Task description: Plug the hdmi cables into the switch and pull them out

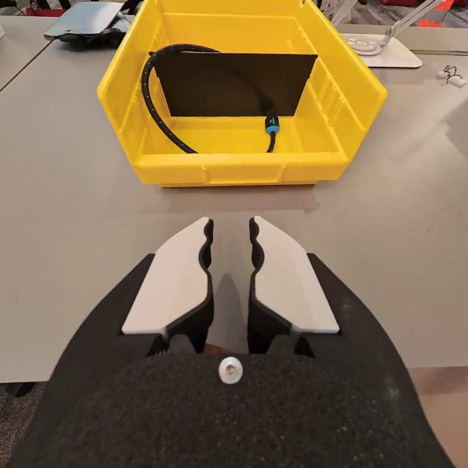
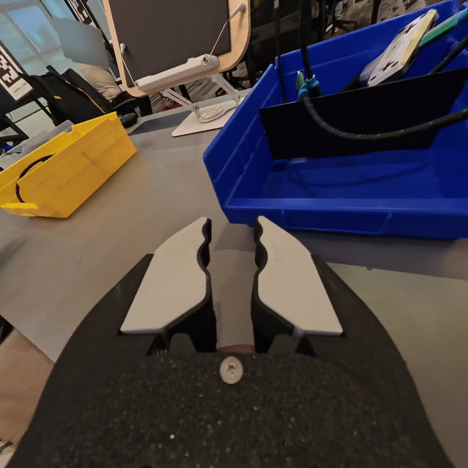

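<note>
A yellow bin [image 1: 243, 167] stands ahead of my left gripper [image 1: 231, 222], which is open and empty above the grey table, short of the bin's front wall. In the bin a black braided HDMI cable [image 1: 149, 101] loops over a black divider [image 1: 235, 83]; its plug with a blue collar [image 1: 271, 124] lies on the bin floor. My right gripper [image 2: 232, 222] is open and empty just before a blue bin [image 2: 329, 217]. That bin holds a white switch box [image 2: 395, 50] behind a black divider [image 2: 354, 121], with green-ended cables [image 2: 302, 84] and a black braided cable [image 2: 354, 134] draped over it.
The yellow bin also shows at the left of the right wrist view [image 2: 65, 164]. A white stand with a flat base [image 2: 200, 121] holds a dark panel behind the bins; its base shows in the left wrist view [image 1: 387, 53]. A grey pouch [image 1: 83, 25] lies at far left. About 55 cm separates my left fingertips from my right.
</note>
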The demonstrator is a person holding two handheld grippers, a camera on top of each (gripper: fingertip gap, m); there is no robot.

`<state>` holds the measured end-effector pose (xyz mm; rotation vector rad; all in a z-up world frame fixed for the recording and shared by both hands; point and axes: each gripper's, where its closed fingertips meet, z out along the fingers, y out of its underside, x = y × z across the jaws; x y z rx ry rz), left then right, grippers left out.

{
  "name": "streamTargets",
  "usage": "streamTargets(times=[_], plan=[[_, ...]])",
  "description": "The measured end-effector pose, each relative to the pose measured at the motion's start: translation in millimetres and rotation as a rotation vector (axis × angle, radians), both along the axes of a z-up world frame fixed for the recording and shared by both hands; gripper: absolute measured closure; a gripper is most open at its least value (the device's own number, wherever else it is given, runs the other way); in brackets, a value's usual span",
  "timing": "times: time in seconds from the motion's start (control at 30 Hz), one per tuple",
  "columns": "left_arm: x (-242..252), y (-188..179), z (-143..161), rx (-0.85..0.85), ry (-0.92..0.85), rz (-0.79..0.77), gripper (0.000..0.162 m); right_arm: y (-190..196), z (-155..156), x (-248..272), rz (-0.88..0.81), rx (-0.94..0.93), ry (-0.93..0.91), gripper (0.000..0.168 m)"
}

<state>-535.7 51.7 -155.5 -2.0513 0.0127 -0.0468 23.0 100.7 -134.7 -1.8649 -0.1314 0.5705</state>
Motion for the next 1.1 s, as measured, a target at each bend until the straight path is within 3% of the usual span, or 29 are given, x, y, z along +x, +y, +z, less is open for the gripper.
streamTargets(times=[0.7,0.83,0.93,1.03,1.1], plan=[[15,0,-3,-0.014,0.038,-0.059,0.135,3,2,9,-0.036,-0.003,0.021,0.137],[23,0,-4,-0.019,0.047,-0.081,0.135,14,-4,-4,-0.041,0.005,-0.128,0.126],[31,2,-6,-0.025,0.045,-0.109,0.135,30,-5,-41,0.032,0.027,-0.325,0.104],[39,2,-6,-0.021,0.043,-0.131,0.135,59,-9,-53,-0.075,0.037,-0.498,0.094],[43,4,-5,-0.013,0.048,-0.145,0.135,70,-12,-69,-0.066,-0.009,-0.502,0.093]])
